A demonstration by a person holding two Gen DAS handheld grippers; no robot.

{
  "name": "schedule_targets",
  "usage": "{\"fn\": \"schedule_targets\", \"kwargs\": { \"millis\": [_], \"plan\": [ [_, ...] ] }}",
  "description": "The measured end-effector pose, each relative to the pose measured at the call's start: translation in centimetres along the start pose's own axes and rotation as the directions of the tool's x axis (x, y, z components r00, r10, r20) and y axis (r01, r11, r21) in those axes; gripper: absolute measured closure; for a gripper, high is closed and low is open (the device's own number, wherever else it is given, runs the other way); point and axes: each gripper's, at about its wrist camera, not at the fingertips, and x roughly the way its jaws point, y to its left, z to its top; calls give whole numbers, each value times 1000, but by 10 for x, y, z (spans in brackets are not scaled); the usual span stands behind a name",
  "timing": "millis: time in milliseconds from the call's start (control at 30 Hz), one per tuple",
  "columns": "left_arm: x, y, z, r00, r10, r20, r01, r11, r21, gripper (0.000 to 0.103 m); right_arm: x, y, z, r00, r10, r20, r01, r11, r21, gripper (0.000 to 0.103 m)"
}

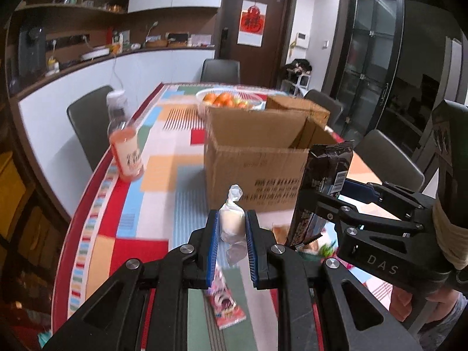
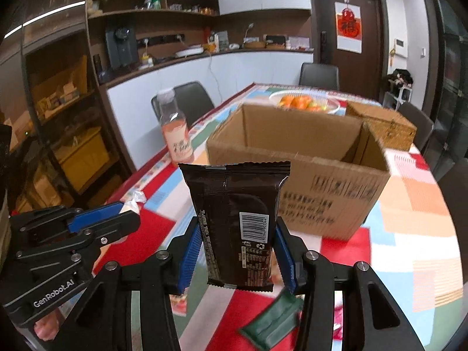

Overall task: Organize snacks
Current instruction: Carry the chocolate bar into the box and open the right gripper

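Above the patterned desk [image 1: 163, 175], the left claw [image 1: 232, 228] pinches a small white twist-wrapped candy [image 1: 232, 219] upright; beside it the right claw [image 2: 238, 251] grips a dark brown snack packet [image 2: 234, 204] standing on end; an open cardboard box [image 2: 298, 158] sits just behind both; a pink drink bottle [image 1: 124, 143] stands near the desk's edge.

On the table [image 2: 424, 204], the open cardboard box [image 2: 301, 181] stands centrally, with the drink bottle [image 2: 175, 128] to its left near the table edge, the fruit bowl [image 2: 304, 102] behind it, a woven box [image 2: 383, 125] behind to its right, and loose snack packets [image 2: 272, 324] in front.
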Motion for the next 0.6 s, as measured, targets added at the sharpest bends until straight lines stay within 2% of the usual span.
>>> {"fn": "schedule_targets", "kwargs": {
  "millis": [367, 600],
  "plan": [
    [14, -15, 62, 997, -6, 75, 3, 999, 33, 84, -18, -31, 55, 990, -66, 128, 65, 998, 13, 54],
    [38, -21, 95, 997, 1, 83, -5, 999, 52, 84, -9, -50, 85, 983, -108, 150, 108, 994, 8, 54]
  ]
}}
